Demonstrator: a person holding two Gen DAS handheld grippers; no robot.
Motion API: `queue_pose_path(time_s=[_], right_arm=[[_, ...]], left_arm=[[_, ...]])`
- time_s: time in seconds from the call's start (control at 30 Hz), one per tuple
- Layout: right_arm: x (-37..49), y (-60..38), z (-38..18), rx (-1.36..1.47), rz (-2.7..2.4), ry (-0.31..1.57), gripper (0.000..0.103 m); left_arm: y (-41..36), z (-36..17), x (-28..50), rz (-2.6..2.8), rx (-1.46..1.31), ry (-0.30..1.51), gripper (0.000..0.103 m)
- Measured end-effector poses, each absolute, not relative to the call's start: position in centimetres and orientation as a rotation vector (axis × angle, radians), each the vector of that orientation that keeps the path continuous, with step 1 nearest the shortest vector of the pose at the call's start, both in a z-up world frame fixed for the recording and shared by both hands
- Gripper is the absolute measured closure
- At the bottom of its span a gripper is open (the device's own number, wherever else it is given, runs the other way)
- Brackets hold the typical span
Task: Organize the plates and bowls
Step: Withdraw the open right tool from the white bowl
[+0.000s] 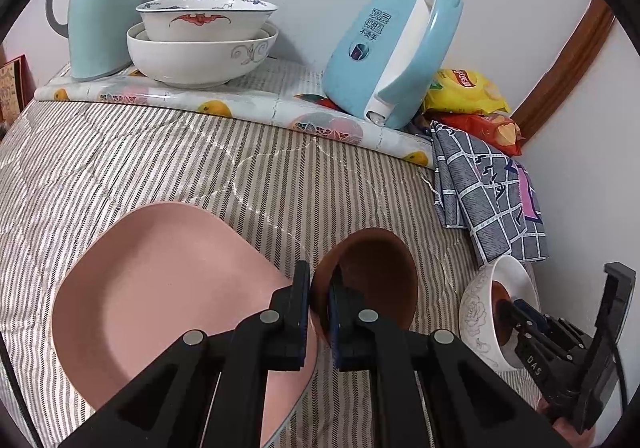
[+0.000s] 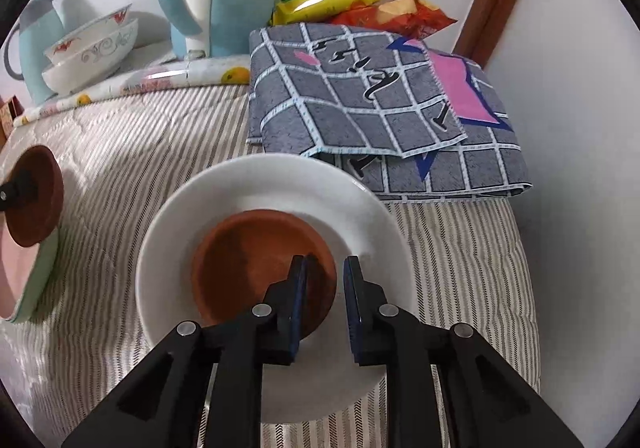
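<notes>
Left gripper [image 1: 320,288] jaws pinch a brown bowl's [image 1: 372,280] rim; right gripper [image 2: 325,276] jaws apparently slightly spread.

You see a pale pink plate [image 1: 160,288] and a reddish-brown bowl [image 1: 372,280] on bedding [image 1: 120,159] striped grey and white in a herringbone weave. A second terracotta-brown bowl [image 2: 256,264] sits in a white bowl [image 2: 276,191], whose outside carries a faint grey rose print, beside a grey cloth [image 2: 360,95] gridded in white with a pink and blue patch. Farther back stand a light blue kettle [image 1: 384,55], a mint jug [image 1: 104,3], a white bowl with red bat motifs [image 1: 204,17], a yellow snack bag [image 1: 464,89] and an orange-red one [image 1: 492,129].
</notes>
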State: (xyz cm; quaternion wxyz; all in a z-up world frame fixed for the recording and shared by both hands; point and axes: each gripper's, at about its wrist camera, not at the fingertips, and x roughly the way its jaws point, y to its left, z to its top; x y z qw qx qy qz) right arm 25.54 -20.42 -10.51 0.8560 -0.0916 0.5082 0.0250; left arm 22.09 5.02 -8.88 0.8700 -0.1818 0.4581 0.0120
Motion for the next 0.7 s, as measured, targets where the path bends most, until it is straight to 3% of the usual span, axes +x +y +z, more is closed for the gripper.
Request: queue_pose_path(time_s=[0.7], right_arm=[[20.5, -26.5, -4.8, -0.056, 0.006, 0.923, 0.077]], left_arm=[[-0.5, -5.4, 19.2, -0.013, -0.291, 0.919, 0.094]])
